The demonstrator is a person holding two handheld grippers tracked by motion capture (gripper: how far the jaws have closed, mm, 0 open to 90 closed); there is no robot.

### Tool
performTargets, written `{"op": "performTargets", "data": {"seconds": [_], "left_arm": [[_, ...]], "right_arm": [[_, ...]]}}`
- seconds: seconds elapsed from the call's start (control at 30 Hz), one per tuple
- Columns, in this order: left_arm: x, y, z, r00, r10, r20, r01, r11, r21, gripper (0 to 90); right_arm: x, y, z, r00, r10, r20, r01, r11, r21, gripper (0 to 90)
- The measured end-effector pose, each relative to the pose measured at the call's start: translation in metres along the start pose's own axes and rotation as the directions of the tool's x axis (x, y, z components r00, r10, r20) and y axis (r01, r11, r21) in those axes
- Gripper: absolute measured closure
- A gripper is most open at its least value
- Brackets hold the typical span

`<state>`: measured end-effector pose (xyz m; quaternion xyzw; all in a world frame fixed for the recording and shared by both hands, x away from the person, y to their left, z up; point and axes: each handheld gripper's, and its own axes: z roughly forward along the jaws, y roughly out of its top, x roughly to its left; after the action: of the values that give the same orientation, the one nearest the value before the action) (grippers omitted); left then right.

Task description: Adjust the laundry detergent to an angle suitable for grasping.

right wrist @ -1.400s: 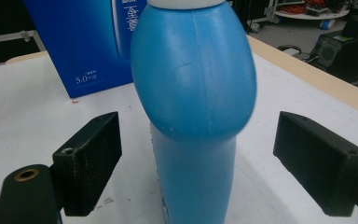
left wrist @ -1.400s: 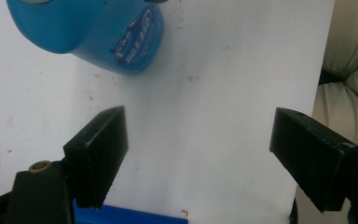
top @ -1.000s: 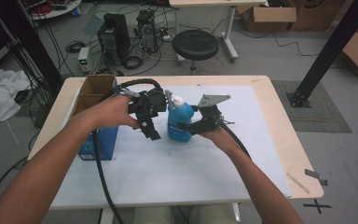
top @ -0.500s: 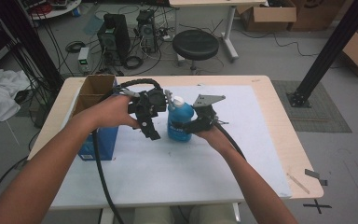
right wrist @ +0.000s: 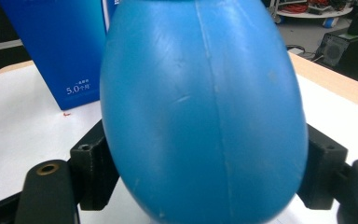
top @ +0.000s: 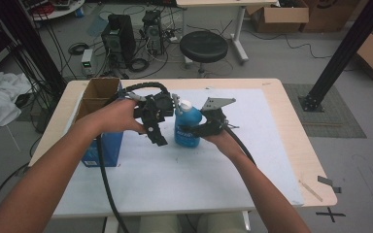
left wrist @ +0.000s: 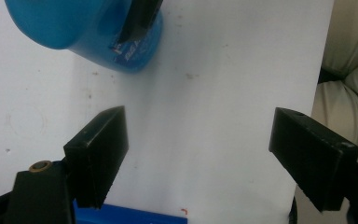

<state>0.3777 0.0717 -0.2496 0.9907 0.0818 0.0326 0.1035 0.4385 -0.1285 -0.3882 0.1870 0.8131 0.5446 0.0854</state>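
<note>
A blue plastic bottle (top: 188, 127) with a white pump top stands upright on the white mat near the table's middle. My right gripper (top: 190, 132) reaches in from the right, and its jaws have just been closing on the bottle. In the right gripper view the bottle's rounded body (right wrist: 205, 107) sits between the two pads, and my right gripper (right wrist: 205, 172) presses on both of its sides. My left gripper (top: 156, 138) hangs just left of the bottle, pointing down. In its own view my left gripper (left wrist: 198, 154) is wide open over bare mat, with the bottle (left wrist: 88, 32) beyond it.
A blue carton (top: 102, 145) with an open cardboard top stands at the table's left, close behind the left hand. It rises behind the bottle in the right gripper view as the blue carton (right wrist: 56, 51). The white mat (top: 184, 179) covers most of the wooden table (top: 296, 141).
The right gripper's jaws have drawn in against the bottle's sides and its grey plate has tipped slightly. Both hands and the bottle stay where they were.
</note>
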Motion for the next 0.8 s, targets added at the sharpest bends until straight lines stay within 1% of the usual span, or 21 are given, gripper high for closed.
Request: {"op": "performTargets", "data": {"seconds": [0.2, 0.3, 0.43, 0.57, 0.63, 0.7, 0.73, 0.77, 0.8], "left_arm": [[0.0004, -0.0001, -0.0001, 1.0, 0.002, 0.001, -0.002, 1.0, -0.002, 20.6], [0.0002, -0.0007, -0.0004, 1.0, 0.002, 0.001, -0.002, 1.0, -0.005, 20.6], [0.0001, -0.0015, -0.0008, 1.0, 0.001, 0.0, -0.001, 1.0, -0.005, 20.6], [0.0, -0.0022, -0.0009, 1.0, 0.001, 0.002, -0.001, 1.0, -0.003, 21.0], [0.0, -0.0024, -0.0008, 1.0, -0.001, 0.002, 0.001, 1.0, -0.003, 21.1], [-0.0002, -0.0026, -0.0009, 1.0, -0.002, 0.001, 0.002, 1.0, -0.004, 21.2], [0.0, -0.0028, -0.001, 1.0, -0.002, 0.001, 0.002, 1.0, -0.004, 21.3], [0.0, -0.0028, -0.001, 1.0, -0.002, 0.001, 0.002, 1.0, -0.004, 21.3], [0.0002, -0.0031, -0.0009, 1.0, -0.004, 0.002, 0.004, 1.0, -0.004, 21.3]], "right_arm": [[-0.0004, -0.0008, 0.0004, 1.0, 0.001, -0.007, -0.001, 1.0, 0.016, 26.6], [-0.0007, -0.0011, 0.0008, 1.0, 0.0, -0.004, 0.0, 1.0, 0.02, 26.9], [-0.0007, -0.0011, 0.0009, 1.0, 0.003, -0.004, -0.003, 1.0, 0.017, 27.6], [0.0001, -0.0007, 0.0022, 0.9999, -0.004, -0.015, 0.004, 1.0, 0.015, 30.9], [0.0002, -0.0006, 0.0024, 0.9999, -0.007, -0.013, 0.008, 1.0, 0.017, 31.2], [0.0001, -0.0007, 0.0029, 0.9999, -0.007, -0.015, 0.008, 1.0, 0.02, 33.9], [0.0002, -0.0008, 0.0031, 0.9997, -0.014, -0.022, 0.015, 1.0, 0.025, 37.9], [0.0002, -0.0008, 0.0031, 0.9997, -0.014, -0.022, 0.015, 1.0, 0.025, 37.9], [0.0002, -0.0007, 0.0031, 0.9996, -0.02, -0.021, 0.021, 0.999, 0.025, 40.1]]}}
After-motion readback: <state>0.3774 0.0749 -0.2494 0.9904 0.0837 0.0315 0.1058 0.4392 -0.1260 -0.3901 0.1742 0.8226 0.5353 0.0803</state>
